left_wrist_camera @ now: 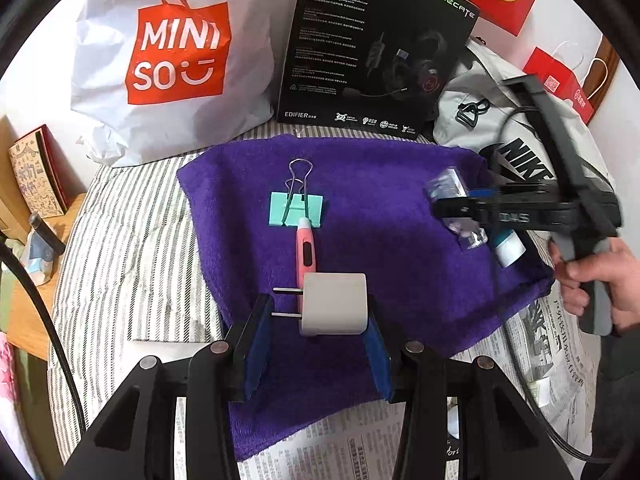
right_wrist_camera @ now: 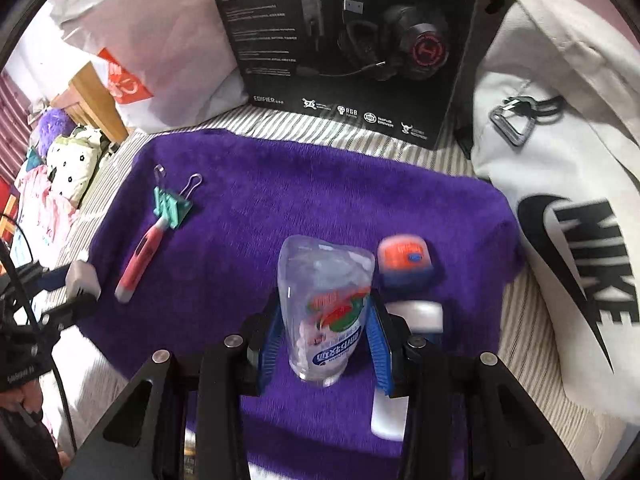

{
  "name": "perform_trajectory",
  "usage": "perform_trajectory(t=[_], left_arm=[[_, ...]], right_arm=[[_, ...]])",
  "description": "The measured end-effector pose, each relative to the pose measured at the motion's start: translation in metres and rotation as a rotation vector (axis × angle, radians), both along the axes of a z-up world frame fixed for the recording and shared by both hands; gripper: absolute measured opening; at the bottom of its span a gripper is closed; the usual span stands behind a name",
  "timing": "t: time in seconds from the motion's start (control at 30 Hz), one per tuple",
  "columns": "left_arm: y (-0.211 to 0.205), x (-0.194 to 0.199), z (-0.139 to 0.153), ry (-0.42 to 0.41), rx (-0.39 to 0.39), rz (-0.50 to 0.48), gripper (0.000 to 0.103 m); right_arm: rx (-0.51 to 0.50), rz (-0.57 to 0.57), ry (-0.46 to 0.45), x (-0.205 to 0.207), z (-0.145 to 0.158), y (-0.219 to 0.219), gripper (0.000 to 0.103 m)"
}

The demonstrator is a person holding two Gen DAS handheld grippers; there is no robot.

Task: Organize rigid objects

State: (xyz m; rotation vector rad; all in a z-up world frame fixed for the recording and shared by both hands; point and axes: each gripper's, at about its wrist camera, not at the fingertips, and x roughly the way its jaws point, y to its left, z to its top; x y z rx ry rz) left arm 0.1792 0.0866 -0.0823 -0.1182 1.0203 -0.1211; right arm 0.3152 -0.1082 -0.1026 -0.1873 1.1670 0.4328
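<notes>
A purple towel [left_wrist_camera: 380, 208] [right_wrist_camera: 320, 192] lies on the striped bed. My left gripper [left_wrist_camera: 320, 320] holds a white plug adapter [left_wrist_camera: 334, 304] between its blue pads, just above the towel's near part; the adapter also shows at the left of the right wrist view [right_wrist_camera: 82, 276]. A pink pen-like tool [left_wrist_camera: 306, 252] [right_wrist_camera: 138, 258] lies with its tip at a teal binder clip [left_wrist_camera: 296, 208] [right_wrist_camera: 172, 206]. My right gripper [right_wrist_camera: 326, 332] [left_wrist_camera: 448, 204] is shut on a clear plastic bottle [right_wrist_camera: 326, 308] [left_wrist_camera: 446, 186]. An orange-and-blue lidded jar [right_wrist_camera: 404, 262] and a white tube [right_wrist_camera: 416, 312] [left_wrist_camera: 508, 246] lie on the towel beside it.
A black headset box [left_wrist_camera: 372, 48] [right_wrist_camera: 352, 40] stands behind the towel. A white Miniso bag [left_wrist_camera: 176, 56] is at the back left, a white Nike bag [right_wrist_camera: 560, 200] [left_wrist_camera: 516, 148] at the right. Newspaper [left_wrist_camera: 540, 340] lies under the towel's near right edge. A wooden side table [left_wrist_camera: 28, 280] is at the left.
</notes>
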Motion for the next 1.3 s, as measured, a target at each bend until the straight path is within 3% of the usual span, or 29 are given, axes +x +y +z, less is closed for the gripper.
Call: perform_trajectory(t=[0.2, 0.4, 0.83, 1.03, 1.3], left_arm=[[-0.011, 0.008, -0.003, 0.008, 0.012, -0.037, 0.041], [-0.018, 0.010, -0.009, 0.024, 0.014, -0.051, 0.041], [-0.027, 0.030, -0.020, 0.044, 0.065, -0.061, 0.041], [-0.036, 0.043, -0.023, 0.048, 0.100, -0.066, 0.041], [-0.055, 0.048, -0.026, 0.053, 0.241, -0.093, 0.042]], right_arm=[[-0.060, -0.012, 0.011, 0.027, -0.020, 0.014, 0.039], [-0.049, -0.020, 0.005, 0.040, -0.024, 0.016, 0.039], [-0.051, 0.045, -0.023, 0.028, -0.027, 0.016, 0.045], [0.016, 0.005, -0.031, 0.004, -0.004, -0.020, 0.047], [0.078, -0.019, -0.073, -0.053, 0.036, -0.049, 0.049]])
